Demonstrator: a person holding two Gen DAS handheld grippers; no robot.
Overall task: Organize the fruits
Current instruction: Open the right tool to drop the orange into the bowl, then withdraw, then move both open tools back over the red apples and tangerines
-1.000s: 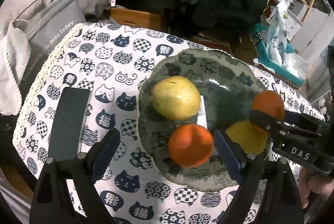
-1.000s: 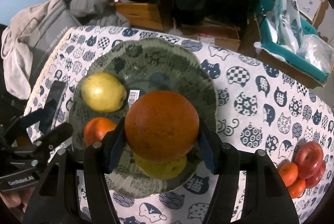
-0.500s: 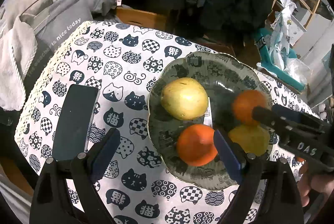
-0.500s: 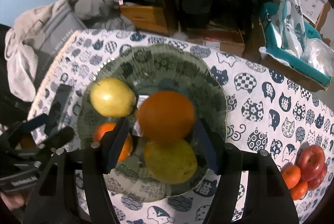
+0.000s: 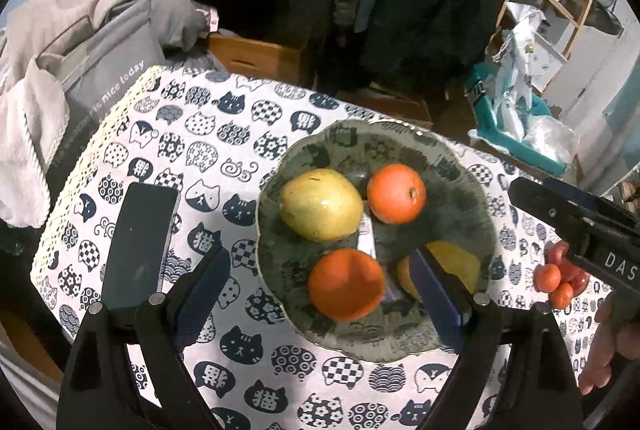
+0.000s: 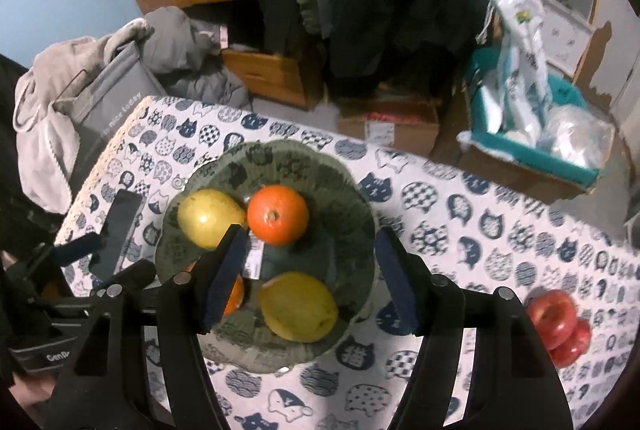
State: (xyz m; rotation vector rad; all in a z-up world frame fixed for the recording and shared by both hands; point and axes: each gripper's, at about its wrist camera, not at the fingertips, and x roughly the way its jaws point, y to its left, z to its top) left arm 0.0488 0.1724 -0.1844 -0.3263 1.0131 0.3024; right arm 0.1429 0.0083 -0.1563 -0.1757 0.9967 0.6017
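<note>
A dark green plate (image 5: 472, 205) (image 6: 352, 197) sits on the cat-print tablecloth. On it lie a yellow-green pear (image 5: 320, 203) (image 6: 208, 218), an orange toward the back (image 5: 396, 193) (image 6: 278, 214), a second orange at the front (image 5: 346, 284) and a yellow pear (image 6: 298, 306). My left gripper (image 5: 320, 290) is open and empty above the plate's near edge. My right gripper (image 6: 310, 278) is open and empty, raised above the plate; it also shows in the left wrist view (image 5: 576, 218).
A black phone (image 5: 138, 246) lies left of the plate. Red apples and small tangerines (image 6: 560, 326) sit at the table's right. A grey bag (image 5: 100, 69) hangs off the left edge. Boxes and a teal bin (image 6: 536, 145) stand behind the table.
My right gripper opened and let the orange go onto the plate, then rose and drew back. My left gripper lifted slightly.
</note>
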